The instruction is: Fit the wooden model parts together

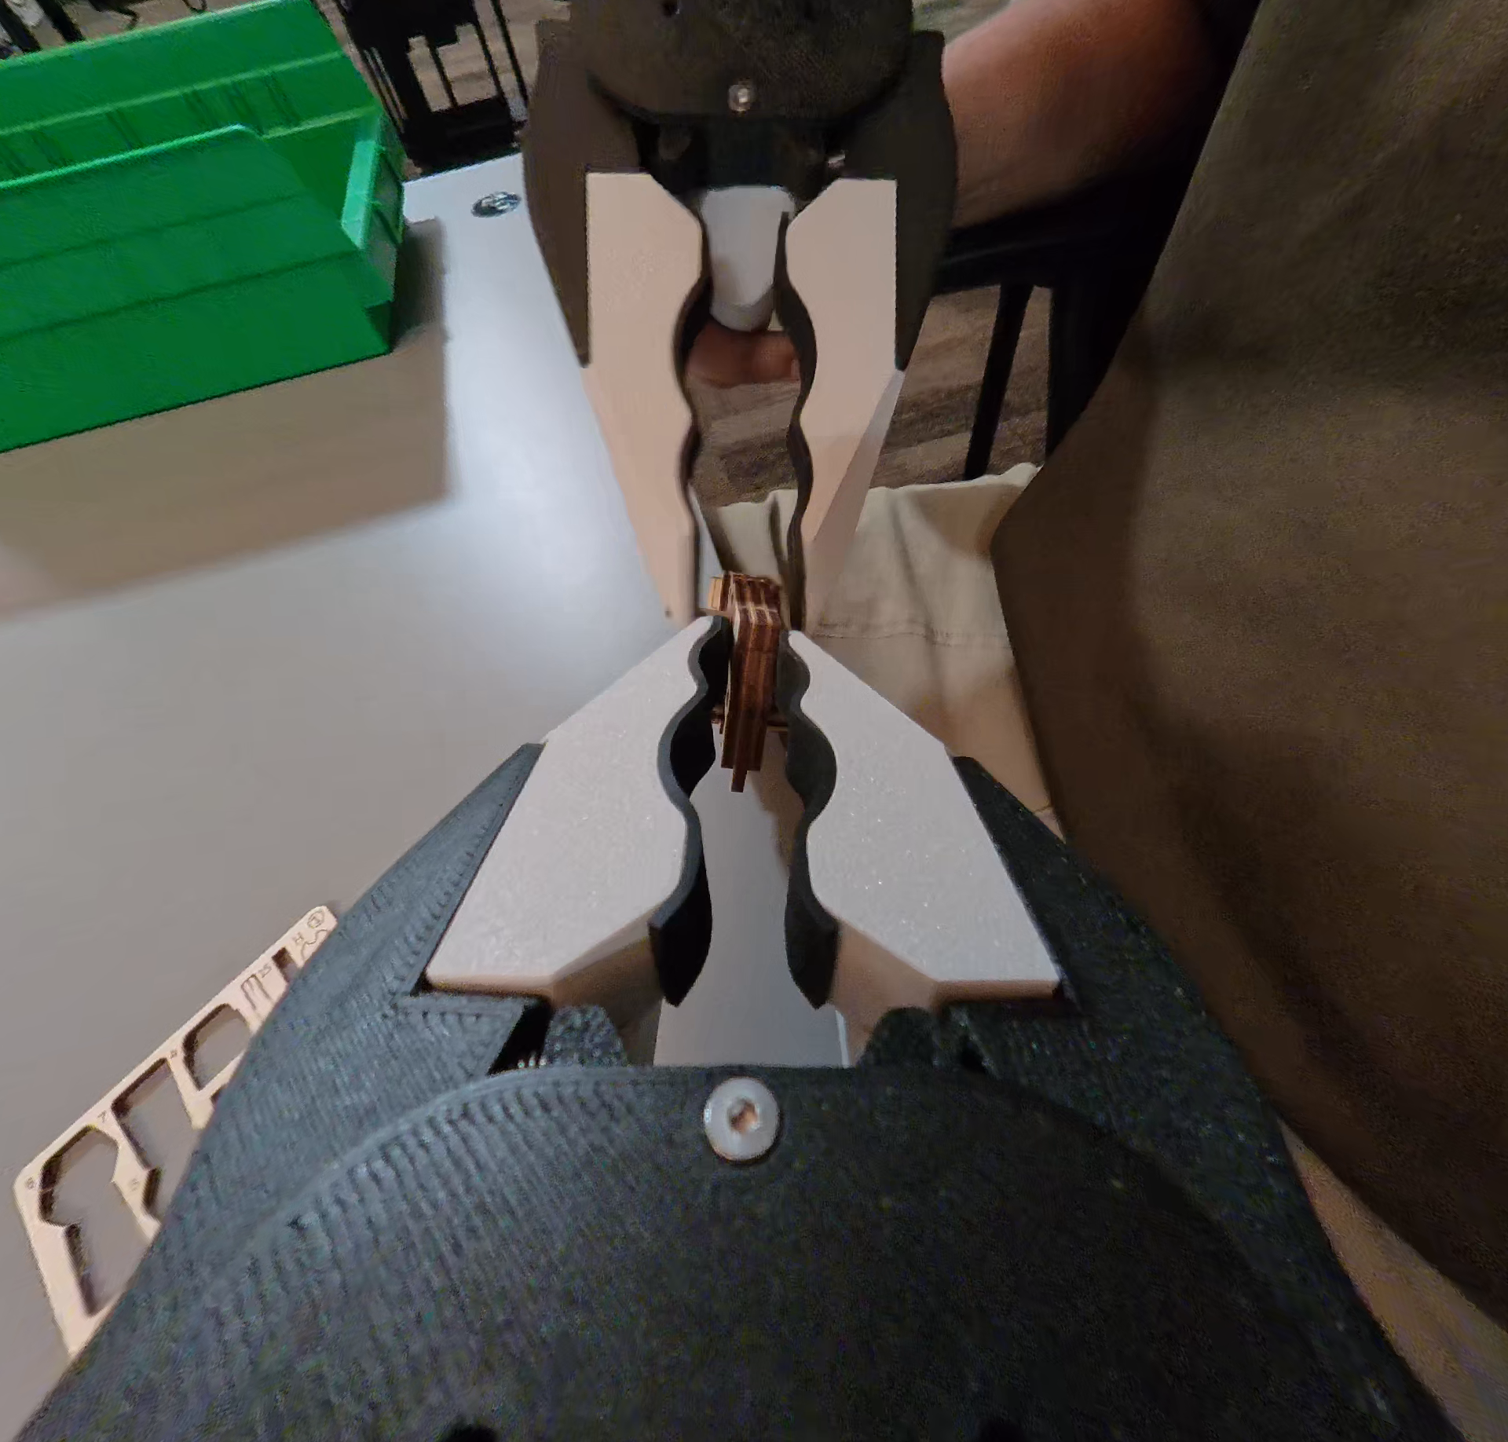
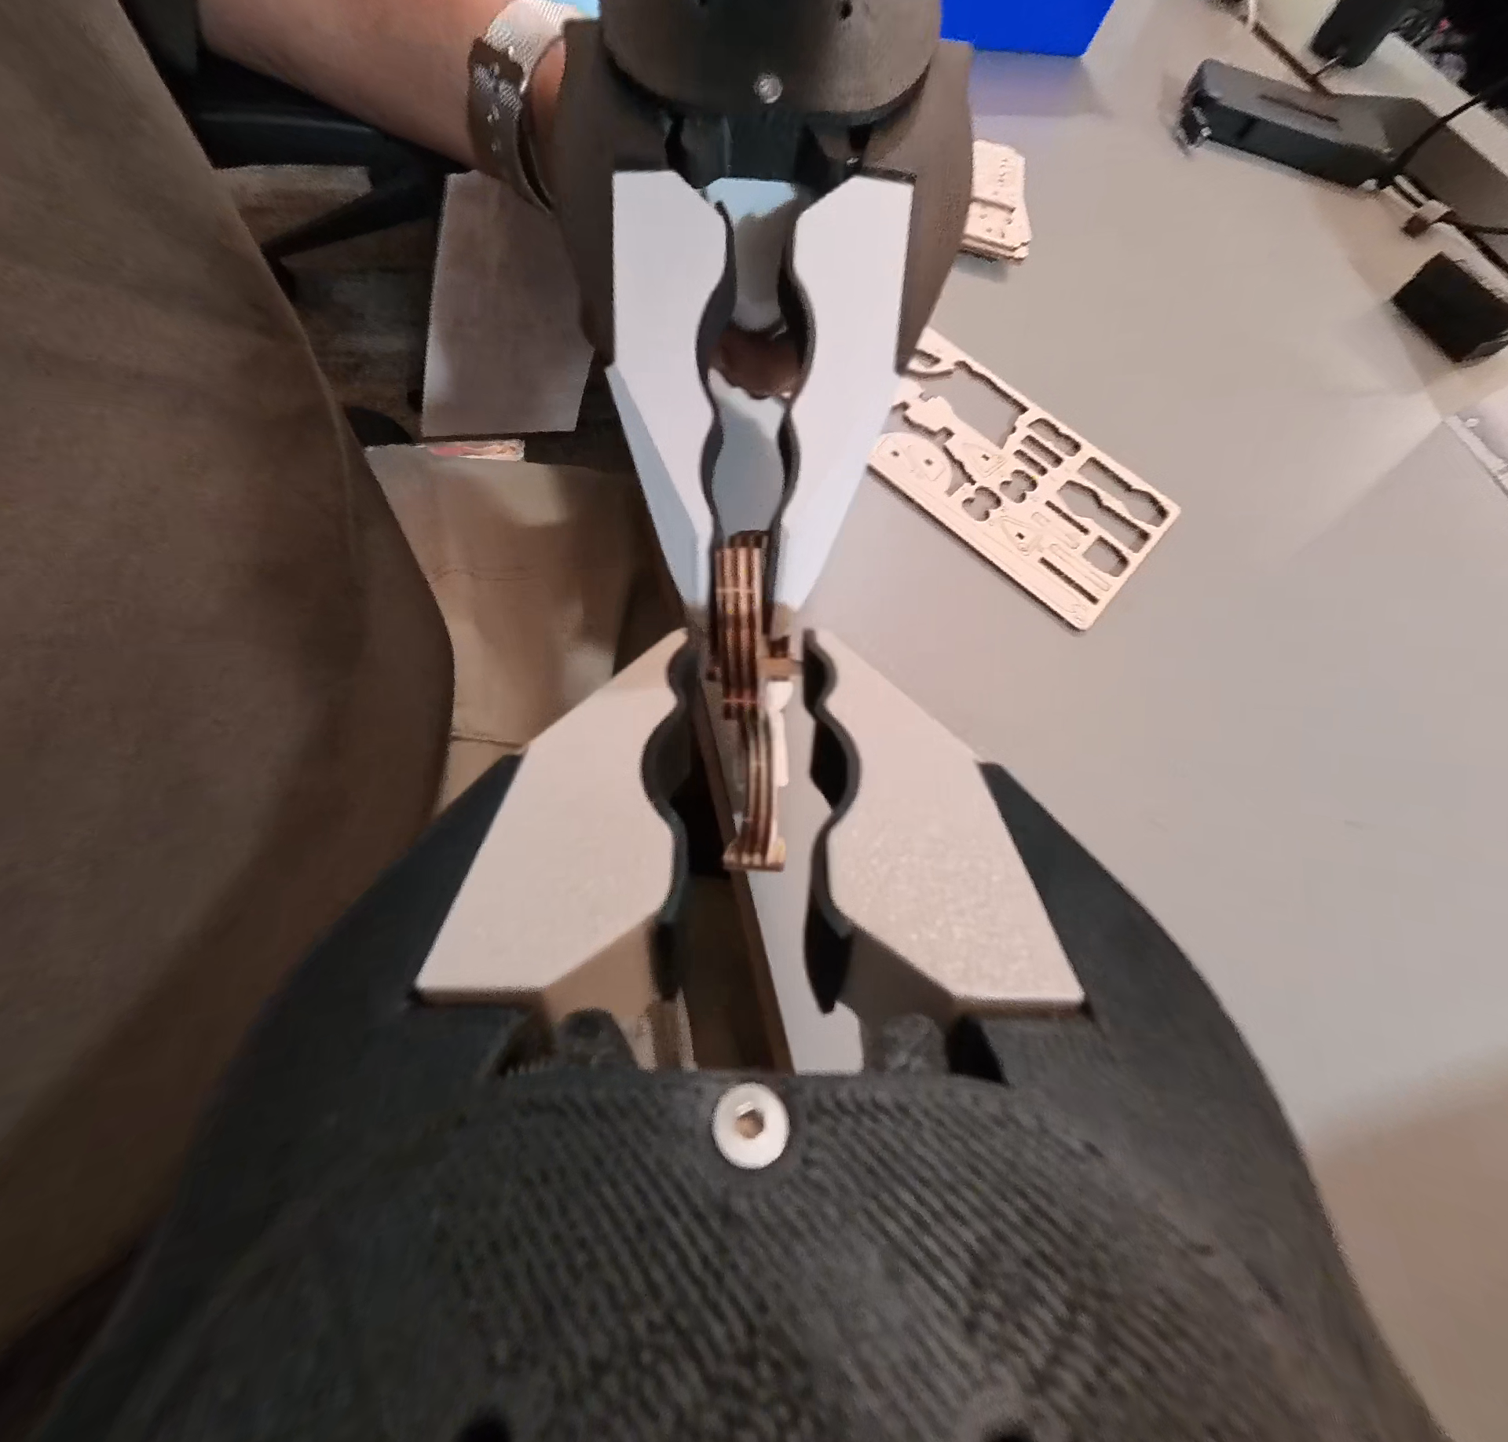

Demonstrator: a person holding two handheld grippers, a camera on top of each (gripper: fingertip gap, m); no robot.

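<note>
Wooden model, one layered stack of parts, hangs over the table edge between our two grippers: left gripper pinches it narrowly; right gripper stands slightly wider, contact unclear. Two punched sheets lie nearby.

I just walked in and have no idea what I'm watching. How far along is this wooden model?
Some is done: several thin layers are already stacked into one wooden assembly, and the punched-out sheet on the table has many empty holes. In hand: the left gripper and right gripper meet tip to tip around that assembly, above the table edge. Left: I can't tell how many parts remain; another sheet lies nearby.
</note>
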